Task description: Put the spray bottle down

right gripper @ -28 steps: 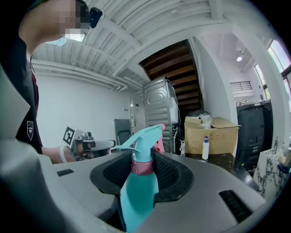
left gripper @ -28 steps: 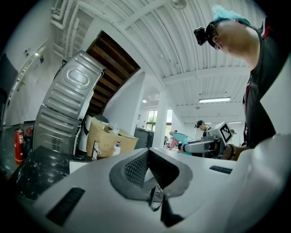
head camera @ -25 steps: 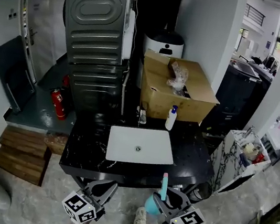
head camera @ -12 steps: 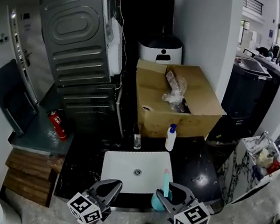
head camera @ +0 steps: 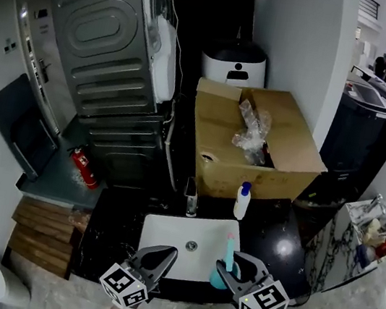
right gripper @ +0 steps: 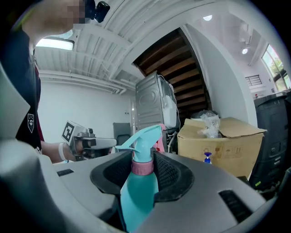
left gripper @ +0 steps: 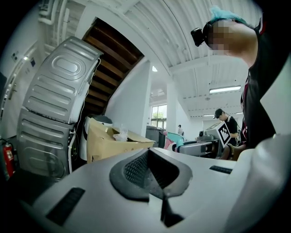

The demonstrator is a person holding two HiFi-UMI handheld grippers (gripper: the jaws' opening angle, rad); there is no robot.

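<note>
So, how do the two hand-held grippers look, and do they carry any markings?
The left hand-held gripper and the right hand-held gripper are alike: light grey bodies, dark mesh-textured jaw pads, and a white cube with black square markers at the back.

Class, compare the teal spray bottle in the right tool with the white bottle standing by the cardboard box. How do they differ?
Colour: the spray bottle is teal with a pink collar; the white bottle has a blue top. Support: the spray bottle is clamped in the right tool; the white bottle stands free on the black counter. Both are upright.
</note>
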